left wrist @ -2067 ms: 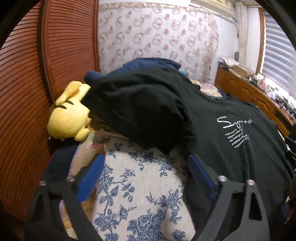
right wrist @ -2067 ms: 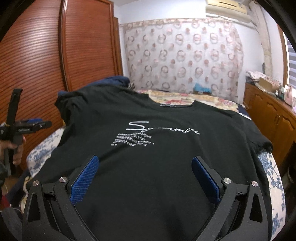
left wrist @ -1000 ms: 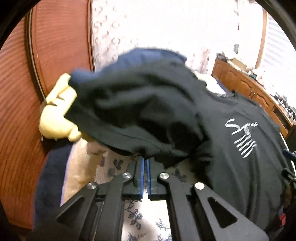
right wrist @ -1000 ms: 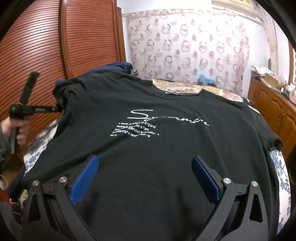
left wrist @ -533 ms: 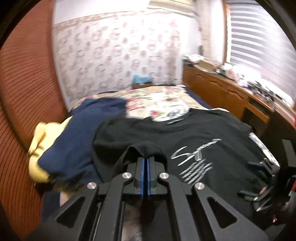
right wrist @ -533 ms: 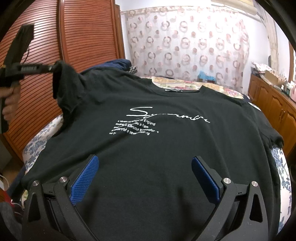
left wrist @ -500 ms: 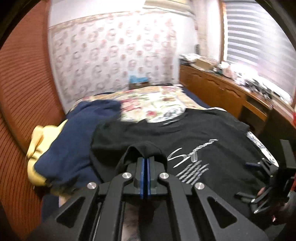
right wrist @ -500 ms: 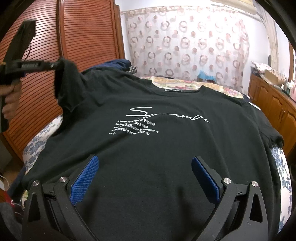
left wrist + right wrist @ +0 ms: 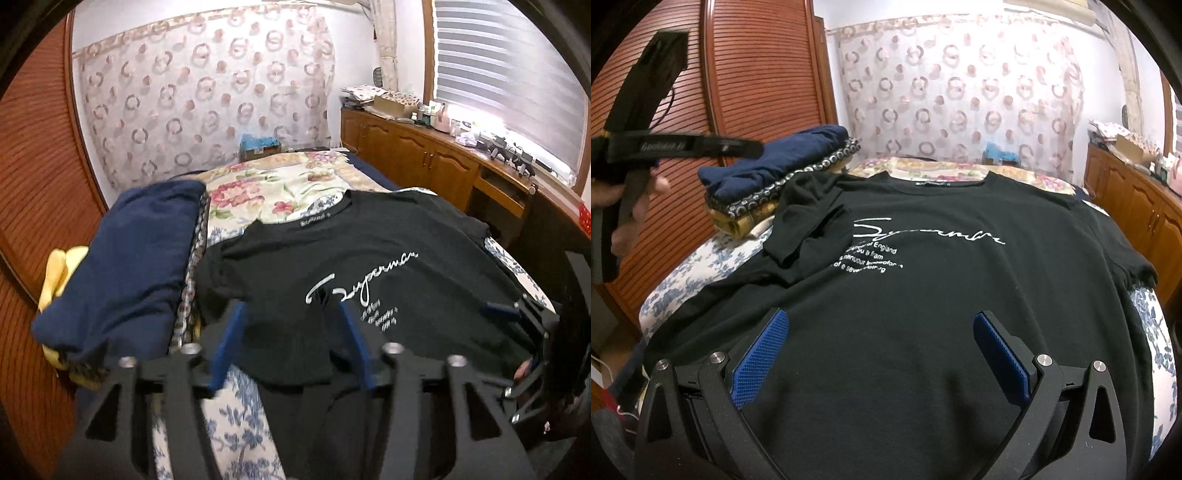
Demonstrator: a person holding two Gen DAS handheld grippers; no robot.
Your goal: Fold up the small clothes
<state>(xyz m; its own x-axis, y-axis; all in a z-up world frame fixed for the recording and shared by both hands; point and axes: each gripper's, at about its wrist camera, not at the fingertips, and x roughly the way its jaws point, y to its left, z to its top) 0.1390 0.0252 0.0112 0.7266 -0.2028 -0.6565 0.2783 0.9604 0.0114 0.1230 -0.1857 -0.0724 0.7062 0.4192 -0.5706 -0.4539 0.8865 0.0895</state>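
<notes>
Cotton-looking black T-shirt (image 9: 923,295) lies face up on the bed (image 9: 701,266), collar toward the dotted curtain (image 9: 960,92), long axis running away from both cameras; its left sleeve (image 9: 809,236) is folded in over the white script print. Left hand-held gripper (image 9: 291,343) is spread above that sleeve. Right hand-held gripper (image 9: 882,354) is spread over the hem, holding nothing.

Shirt (image 9: 923,295): my right view loses the hem behind the gripper frame. Small print (image 9: 380,314): too blurred for me to read. Yellow toy (image 9: 55,273): mostly hidden under navy pile (image 9: 122,266). Dresser clutter (image 9: 495,144): too small to name.
</notes>
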